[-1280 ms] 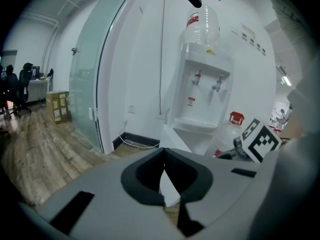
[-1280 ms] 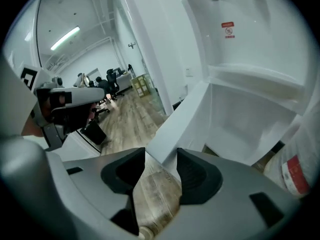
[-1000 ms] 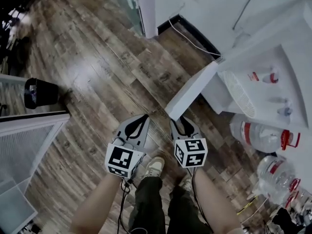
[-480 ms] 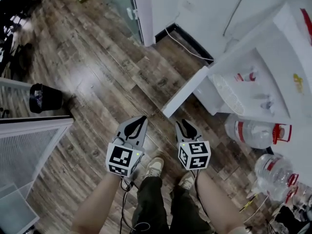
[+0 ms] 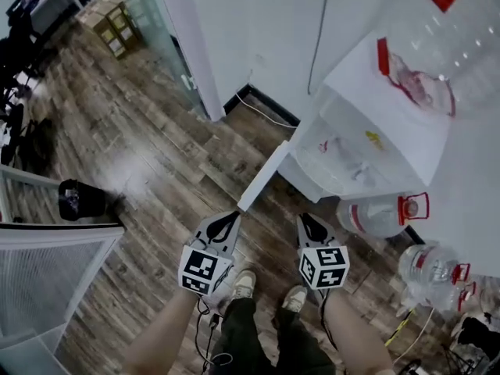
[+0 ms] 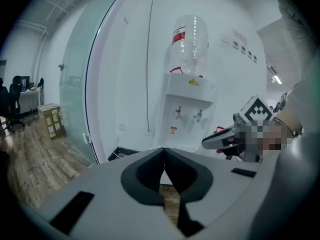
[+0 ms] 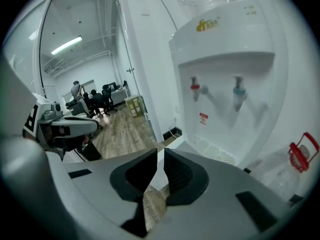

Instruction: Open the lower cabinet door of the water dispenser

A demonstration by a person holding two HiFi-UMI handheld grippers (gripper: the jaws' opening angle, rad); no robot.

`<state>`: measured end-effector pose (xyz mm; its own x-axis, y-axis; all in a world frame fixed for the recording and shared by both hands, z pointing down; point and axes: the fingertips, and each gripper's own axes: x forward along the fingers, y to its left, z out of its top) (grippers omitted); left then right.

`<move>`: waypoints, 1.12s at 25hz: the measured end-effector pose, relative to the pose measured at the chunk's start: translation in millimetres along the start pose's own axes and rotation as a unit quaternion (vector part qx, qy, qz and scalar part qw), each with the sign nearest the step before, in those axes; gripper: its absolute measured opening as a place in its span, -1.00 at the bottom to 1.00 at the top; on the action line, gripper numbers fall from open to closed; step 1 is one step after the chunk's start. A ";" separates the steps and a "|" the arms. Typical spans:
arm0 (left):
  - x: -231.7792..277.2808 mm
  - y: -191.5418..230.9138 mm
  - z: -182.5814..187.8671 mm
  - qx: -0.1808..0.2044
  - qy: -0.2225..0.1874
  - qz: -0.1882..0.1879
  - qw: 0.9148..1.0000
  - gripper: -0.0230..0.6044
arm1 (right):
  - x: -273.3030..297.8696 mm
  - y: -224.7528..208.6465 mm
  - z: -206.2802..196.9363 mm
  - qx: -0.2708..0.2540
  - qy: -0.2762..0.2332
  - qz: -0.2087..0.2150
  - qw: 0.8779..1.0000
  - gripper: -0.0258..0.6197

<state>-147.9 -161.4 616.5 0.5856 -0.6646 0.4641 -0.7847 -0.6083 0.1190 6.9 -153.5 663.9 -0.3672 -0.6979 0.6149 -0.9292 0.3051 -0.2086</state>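
Note:
The white water dispenser [image 5: 367, 123] stands against the wall with a clear bottle on top; it also shows in the left gripper view [image 6: 190, 99] and the right gripper view [image 7: 225, 84]. Its lower cabinet door [image 5: 263, 175] stands swung out over the wood floor, edge towards me. My left gripper [image 5: 233, 215] [image 6: 164, 151] is shut and empty, raised in front of the door's free end. My right gripper [image 5: 302, 217] [image 7: 160, 151] hangs beside it. Its jaws are closing, with a narrow gap and nothing between them. Neither gripper touches the door.
Water jugs [image 5: 383, 213] [image 5: 433, 272] lie on the floor right of the dispenser. A black bin [image 5: 82, 200] and a glass partition [image 5: 47, 287] are at the left. A cable [image 5: 266, 104] runs along the skirting. The person's shoes [image 5: 244, 283] are below the grippers.
Both grippers have risen and drawn back from the door's edge, and the view now takes in the dispenser's top. The right jaws have narrowed. The door stays open.

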 end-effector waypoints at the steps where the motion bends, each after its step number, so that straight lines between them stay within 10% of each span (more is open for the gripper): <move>1: -2.0 -5.6 8.7 0.000 0.001 -0.003 1.000 -0.91 | -12.1 -4.8 7.9 0.001 -0.005 -0.004 1.000 -0.78; 28: -121.4 -147.3 291.7 0.107 -0.071 -0.034 0.991 -0.91 | -366.3 -13.5 270.0 -0.044 -0.218 -0.065 0.973 -0.90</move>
<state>-44.1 -117.6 286.6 0.6697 -0.6643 0.3320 -0.6906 -0.7215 -0.0504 142.6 -76.9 236.1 -0.2483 -0.9370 0.2458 -0.9686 0.2377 -0.0724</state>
